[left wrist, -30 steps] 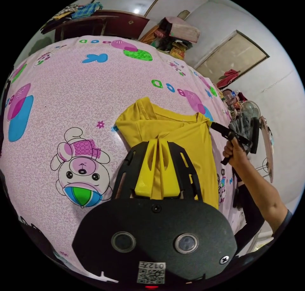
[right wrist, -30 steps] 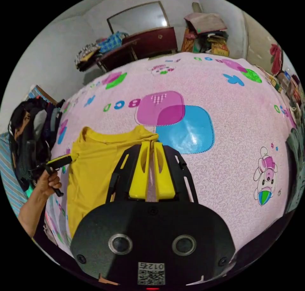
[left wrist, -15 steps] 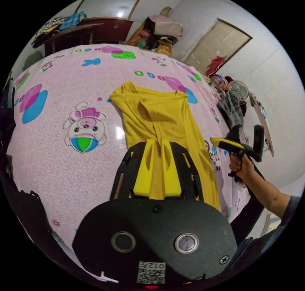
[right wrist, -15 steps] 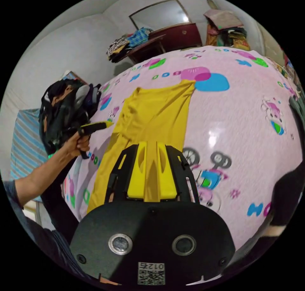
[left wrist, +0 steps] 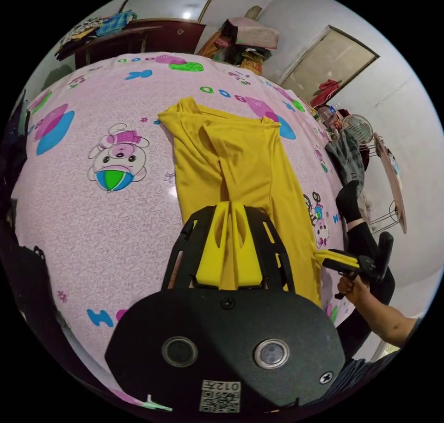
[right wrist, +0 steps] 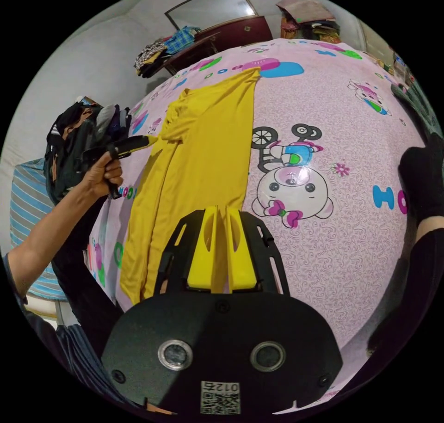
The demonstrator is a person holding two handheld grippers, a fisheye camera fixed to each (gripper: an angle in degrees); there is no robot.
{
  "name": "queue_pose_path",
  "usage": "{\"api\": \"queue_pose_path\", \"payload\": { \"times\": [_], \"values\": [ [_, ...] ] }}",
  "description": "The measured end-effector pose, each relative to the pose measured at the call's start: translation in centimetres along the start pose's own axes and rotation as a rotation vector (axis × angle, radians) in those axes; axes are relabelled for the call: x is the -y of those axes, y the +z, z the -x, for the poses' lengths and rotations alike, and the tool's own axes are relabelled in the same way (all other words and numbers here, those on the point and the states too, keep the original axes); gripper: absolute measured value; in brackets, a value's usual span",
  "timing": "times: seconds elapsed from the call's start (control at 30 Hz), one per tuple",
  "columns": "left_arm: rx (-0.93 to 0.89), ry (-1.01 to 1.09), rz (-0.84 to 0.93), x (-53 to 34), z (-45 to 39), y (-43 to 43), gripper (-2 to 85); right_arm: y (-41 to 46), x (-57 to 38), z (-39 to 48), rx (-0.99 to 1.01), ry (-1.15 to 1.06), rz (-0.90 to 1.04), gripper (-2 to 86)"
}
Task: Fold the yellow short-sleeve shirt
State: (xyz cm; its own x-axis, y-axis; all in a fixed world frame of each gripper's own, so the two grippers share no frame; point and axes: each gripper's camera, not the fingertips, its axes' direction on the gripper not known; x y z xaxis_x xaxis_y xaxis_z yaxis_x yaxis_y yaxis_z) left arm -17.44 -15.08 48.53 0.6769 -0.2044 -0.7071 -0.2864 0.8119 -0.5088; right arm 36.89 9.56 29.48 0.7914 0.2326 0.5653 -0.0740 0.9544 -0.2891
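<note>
Bedsheet (left wrist: 83, 210), pink and printed with cartoon bears and letters, covers the bed and carries everything else. Lying lengthwise on it is the yellow shirt (left wrist: 240, 164), folded into a long narrow strip, collar end far from the cameras and its bottom end near the bed's edge. Left gripper (left wrist: 231, 210) has its yellow jaws drawn close together over the shirt's near end, with yellow cloth showing in the thin slot between them. Right gripper (right wrist: 221, 215) has its jaws likewise nearly together at the strip's near end, cloth between them; whether either pair truly pinches the fabric I cannot tell.
</note>
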Motion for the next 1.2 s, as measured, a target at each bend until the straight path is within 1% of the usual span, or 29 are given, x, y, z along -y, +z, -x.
{"api": "queue_pose_path", "payload": {
  "times": [0.13, 0.23, 0.3, 0.37, 0.43, 0.53, 0.6, 0.63, 0.77, 0.87, 0.93, 1.07, 1.2],
  "values": [
    [0.045, 0.018, 0.006, -3.6, -1.3, -1.9, -0.1, 0.2, -0.9, 1.4, -0.047, -0.005, 0.004, 3.8],
    [0.077, 0.136, 0.068, -8.9, -5.1, -2.8, -0.1, 0.1, -1.9, 3.9, -0.076, -0.051, 0.016, 4.4],
    [0.127, 0.206, 0.095, -11.9, -7.5, -2.7, -0.2, 0.5, -2.5, 5.8, -0.129, -0.101, 0.028, 4.3],
    [0.177, 0.234, 0.094, -14.5, -9.6, -2.4, -0.2, 1.4, -3.1, 7.9, -0.200, -0.144, 0.033, 4.2],
    [0.236, 0.233, 0.096, -17.3, -11.9, -1.3, -0.2, 2.3, -3.3, 9.0, -0.209, -0.138, 0.041, 4.1],
    [0.268, 0.207, 0.108, -19.4, -13.5, 0.0, -0.2, 3.5, -3.9, 10.6, -0.272, -0.131, 0.043, 4.2],
    [0.291, 0.177, 0.157, -21.0, -14.4, 1.3, -0.1, 4.1, -4.5, 11.3, -0.302, -0.135, 0.043, 4.1],
    [0.303, 0.177, 0.108, -21.8, -14.9, 1.2, -0.1, 4.2, -4.9, 11.7, -0.321, -0.136, 0.032, 3.9],
    [0.349, 0.218, 0.076, -23.4, -16.2, 1.7, -0.1, 4.7, -6.2, 12.6, -0.329, -0.172, -0.005, 3.6],
    [0.329, 0.210, 0.099, -23.4, -16.7, 2.0, 0.1, 4.9, -6.0, 13.1, -0.314, -0.163, 0.004, 3.7],
    [0.305, 0.173, 0.150, -23.3, -16.8, 1.8, 0.4, 4.9, -5.9, 13.7, -0.299, -0.158, 0.042, 4.7],
    [0.291, 0.178, 0.187, -24.7, -17.8, -0.8, 2.2, 3.1, -7.9, 15.6, -0.252, -0.203, 0.107, 7.5],
    [0.242, 0.156, 0.328, -26.1, -17.7, -1.1, 4.7, 2.8, -10.1, 16.8, -0.237, -0.229, 0.228, 8.9]
  ]
}}
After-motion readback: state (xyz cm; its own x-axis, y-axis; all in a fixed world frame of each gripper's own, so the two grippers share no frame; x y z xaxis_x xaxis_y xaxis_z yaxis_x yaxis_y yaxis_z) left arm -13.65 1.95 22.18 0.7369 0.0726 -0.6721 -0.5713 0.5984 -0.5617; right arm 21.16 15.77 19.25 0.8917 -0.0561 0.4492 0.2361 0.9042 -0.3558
